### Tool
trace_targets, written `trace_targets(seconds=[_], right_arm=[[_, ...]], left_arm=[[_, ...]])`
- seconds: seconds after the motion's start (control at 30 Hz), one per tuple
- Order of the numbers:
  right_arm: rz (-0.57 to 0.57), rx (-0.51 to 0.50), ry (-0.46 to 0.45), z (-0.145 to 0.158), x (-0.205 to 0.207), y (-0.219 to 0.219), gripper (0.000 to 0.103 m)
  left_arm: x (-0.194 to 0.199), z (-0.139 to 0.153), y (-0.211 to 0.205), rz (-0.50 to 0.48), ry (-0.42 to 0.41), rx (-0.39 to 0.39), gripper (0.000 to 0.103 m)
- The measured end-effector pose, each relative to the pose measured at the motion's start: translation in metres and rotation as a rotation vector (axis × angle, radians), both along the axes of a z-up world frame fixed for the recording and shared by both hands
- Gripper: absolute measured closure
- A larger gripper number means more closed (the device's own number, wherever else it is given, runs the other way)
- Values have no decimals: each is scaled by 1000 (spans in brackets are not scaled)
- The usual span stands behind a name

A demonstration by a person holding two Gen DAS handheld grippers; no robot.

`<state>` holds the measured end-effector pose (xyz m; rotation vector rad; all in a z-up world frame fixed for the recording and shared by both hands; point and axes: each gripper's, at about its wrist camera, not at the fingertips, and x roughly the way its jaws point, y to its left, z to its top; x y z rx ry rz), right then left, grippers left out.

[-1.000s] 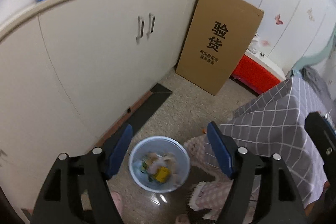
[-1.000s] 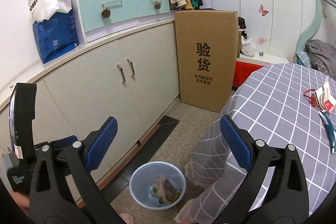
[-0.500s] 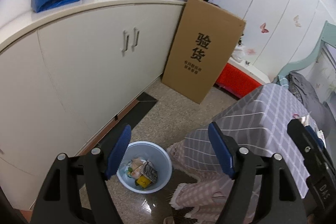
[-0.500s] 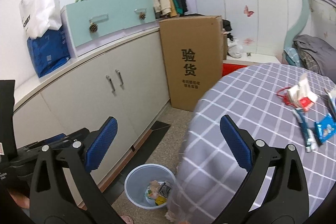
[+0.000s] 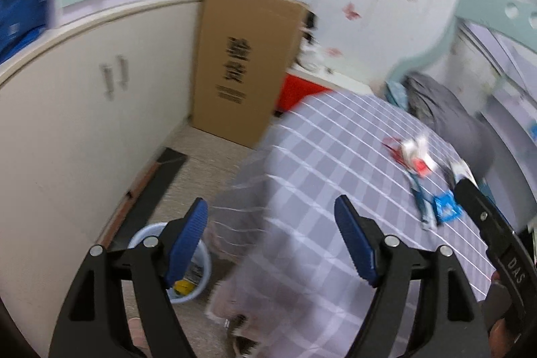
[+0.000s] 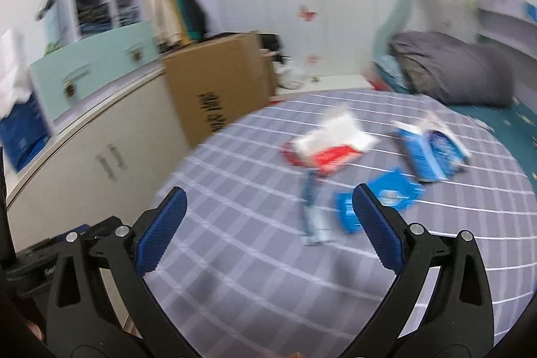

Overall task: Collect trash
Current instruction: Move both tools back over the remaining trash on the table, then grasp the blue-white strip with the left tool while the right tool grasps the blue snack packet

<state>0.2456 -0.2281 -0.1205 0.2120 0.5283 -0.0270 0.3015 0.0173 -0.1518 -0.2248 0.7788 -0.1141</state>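
Observation:
Several pieces of trash lie on a round table with a grey checked cloth (image 6: 235, 244): a red and white wrapper (image 6: 330, 145), a long pale blue wrapper (image 6: 313, 210), small blue wrappers (image 6: 391, 193) and a blue and white packet (image 6: 431, 151). The trash also shows in the left wrist view (image 5: 416, 156). My right gripper (image 6: 266, 223) is open and empty above the table, short of the trash. My left gripper (image 5: 272, 235) is open and empty over the table's left edge. A pale blue bin (image 5: 201, 270) with trash inside stands on the floor behind the left finger. Both views are blurred.
White cabinets (image 5: 84, 109) run along the left wall. A tall cardboard box (image 5: 241, 66) stands against them, with a red box (image 5: 295, 89) beside it. A bed with a grey bundle (image 6: 453, 69) lies beyond the table. The right gripper's body (image 5: 493, 244) shows at the left view's right edge.
Both grippers have swung right and up, from the bin and cabinets toward the table top. The trash on the cloth has come into the middle of the right view. Both stay open.

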Motion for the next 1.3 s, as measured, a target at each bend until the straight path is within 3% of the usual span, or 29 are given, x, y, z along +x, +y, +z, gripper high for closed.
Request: trace_targets(seconds=[0.23, 0.43, 0.57, 0.67, 0.73, 0.77, 0.8, 1.0, 1.2, 1.3], right_arm=[[-172, 91, 92, -21, -1, -79, 6], [-225, 144, 125, -33, -2, -113, 6], [-237, 177, 146, -37, 3, -123, 6], [-234, 186, 178, -39, 11, -124, 6], [-240, 204, 219, -40, 18, -124, 6], [-242, 219, 235, -41, 21, -124, 6], [-243, 234, 251, -42, 24, -124, 6], [-220, 200, 347, -47, 52, -97, 6], [-262, 175, 385, -52, 80, -85, 6], [-261, 116, 405, -53, 90, -80, 7]], left_arm=[[24, -12, -91, -197, 90, -57, 27], [41, -24, -150, -268, 107, -10, 28], [56, -31, -169, -287, 135, 15, 43], [63, -32, -175, -290, 134, 33, 54], [68, -33, -179, -305, 138, 42, 67], [70, -34, -179, -316, 145, 44, 82], [72, -35, -178, -323, 157, 43, 89], [68, -30, -155, -282, 127, 14, 90], [62, -24, -124, -248, 98, 18, 90], [61, -24, -109, -237, 103, 6, 90]])
